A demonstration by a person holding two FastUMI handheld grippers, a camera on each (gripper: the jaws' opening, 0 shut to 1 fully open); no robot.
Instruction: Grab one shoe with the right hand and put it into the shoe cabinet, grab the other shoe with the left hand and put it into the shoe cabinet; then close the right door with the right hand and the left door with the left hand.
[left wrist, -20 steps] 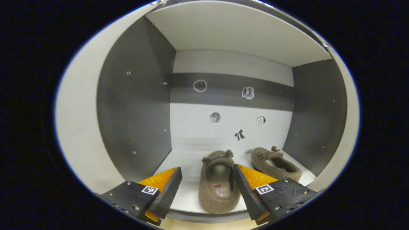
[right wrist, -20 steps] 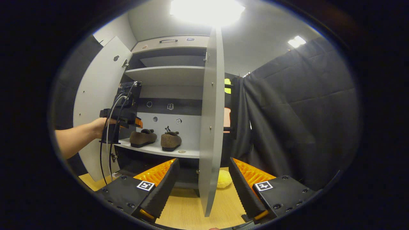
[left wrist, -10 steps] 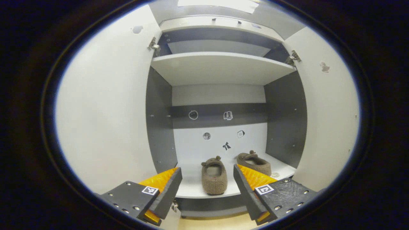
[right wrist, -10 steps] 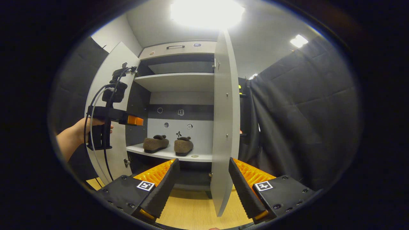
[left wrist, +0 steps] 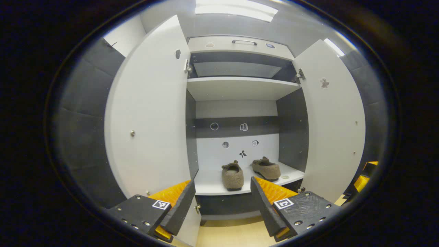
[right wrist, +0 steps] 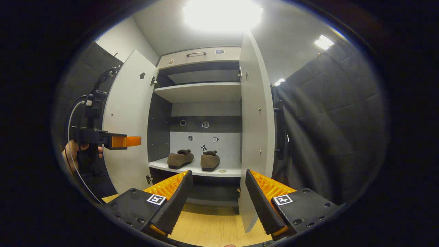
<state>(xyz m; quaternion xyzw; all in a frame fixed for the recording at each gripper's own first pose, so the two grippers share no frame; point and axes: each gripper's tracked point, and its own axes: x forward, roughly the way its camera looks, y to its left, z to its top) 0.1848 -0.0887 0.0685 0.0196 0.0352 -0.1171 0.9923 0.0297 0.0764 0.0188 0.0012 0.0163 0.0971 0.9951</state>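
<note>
1. The left tool (left wrist: 222, 202), at the bottom of the left gripper view, stands wide open and holds nothing, its fingers framing the cabinet's lower shelf from a short way off. Its part of the shoe work looks done.

2. The right tool (right wrist: 216, 202), at the bottom of the right gripper view, is likewise spread wide and empty. The lower edge of the right door (right wrist: 255, 137) stands between its fingers, farther off and untouched, which suggests it is lining up to push that door shut.

3. At the left edge of the right gripper view, a hand (right wrist: 70, 151) holds the left tool level, just beside the outer face of the left door (right wrist: 127, 123). This looks like a ready stance for that door's turn.

4. Both shoes (left wrist: 232, 175) (left wrist: 266, 168) sit side by side on the lower shelf (left wrist: 209, 183), in the centre of the left gripper view, with their toes towards the back wall. They lie well inside the shelf's front edge, so the doors should clear them.

5. Both doors hang fully open, the left door at centre left of the left gripper view and the right door at centre right. By the task, closing them is what remains, the right one first.

6. The upper shelf (left wrist: 240, 87) and the top drawer (left wrist: 240, 44) take no part. Small stickers (left wrist: 243, 127) dot the back wall.
</note>
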